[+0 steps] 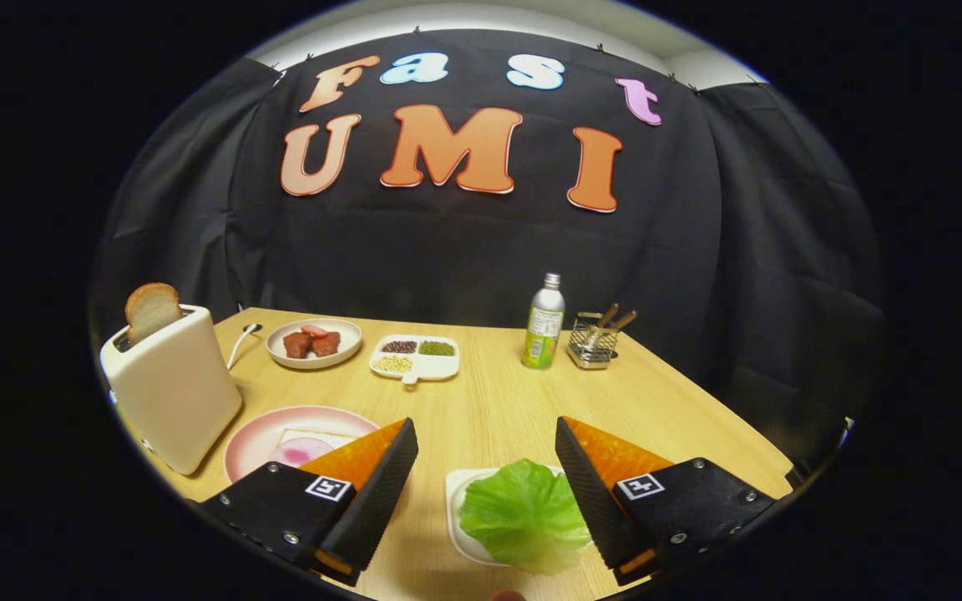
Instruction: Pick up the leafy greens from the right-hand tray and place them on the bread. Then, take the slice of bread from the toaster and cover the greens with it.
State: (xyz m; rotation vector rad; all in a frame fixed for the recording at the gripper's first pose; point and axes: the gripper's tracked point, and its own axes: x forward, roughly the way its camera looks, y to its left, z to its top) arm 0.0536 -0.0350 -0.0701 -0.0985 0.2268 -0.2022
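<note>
From the gripper view, the gripper (486, 442) hangs over the near end of a wooden table (514, 401) with its two fingers spread wide apart and nothing between their pads. The greens (524, 516), one pale crinkled leaf, lie on a small white tray (454, 509) low between the fingers, closer to the right one, whose inner face seems to stand just beside the leaf's edge; I cannot tell whether they touch. Behind the left finger sits a pink plate (251, 442) with a slice of bread (314, 436) on it, and something pinkish lies on that slice. Just left of the plate stands a cream toaster (172, 392), a browned slice (151, 310) sticking up out of its slot. Farther back on the table are a spoon (240, 340), a dish (314, 342) of reddish pieces, a white divided dish (414, 357) of seeds or beans, a bottle (544, 324) with a green label, and a wire basket (591, 340) holding a few utensils.
</note>
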